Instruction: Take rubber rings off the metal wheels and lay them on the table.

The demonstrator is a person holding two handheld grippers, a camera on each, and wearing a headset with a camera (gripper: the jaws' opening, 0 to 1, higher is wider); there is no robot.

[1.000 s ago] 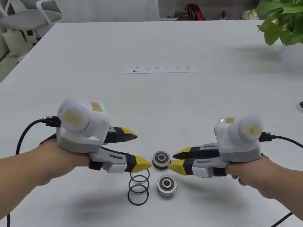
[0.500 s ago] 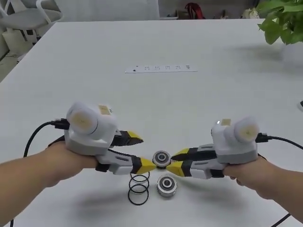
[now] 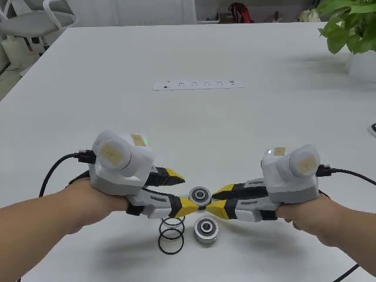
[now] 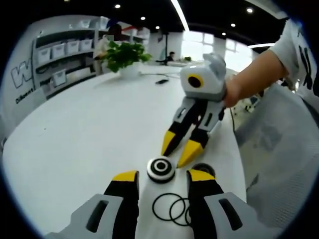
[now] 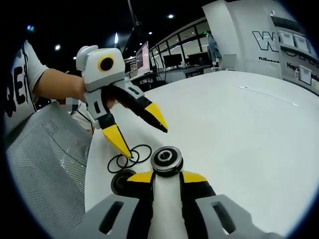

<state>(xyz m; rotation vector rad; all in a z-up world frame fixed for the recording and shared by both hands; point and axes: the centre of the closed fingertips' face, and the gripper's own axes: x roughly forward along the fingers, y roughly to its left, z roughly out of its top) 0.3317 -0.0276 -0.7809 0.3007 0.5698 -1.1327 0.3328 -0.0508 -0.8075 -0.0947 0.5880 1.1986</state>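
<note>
Wheel (image 3: pixel 200 195) lies on table (image 3: pixel 205 129) betw. both grippers' tips. L gripper (image 4: pixel 162 176): jaws wide, straddling it. R gripper (image 5: pixel 168 177): jaws narrow at its rim, grip can't be told. Risk: weak R hold lets wheel skid or spin under L's pull, scattering loose rings (image 3: pixel 171 232) just beside.

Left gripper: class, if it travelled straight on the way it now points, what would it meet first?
Most likely the metal wheel lying just ahead of the left gripper's open jaws. The right gripper comes only beyond it.
</note>
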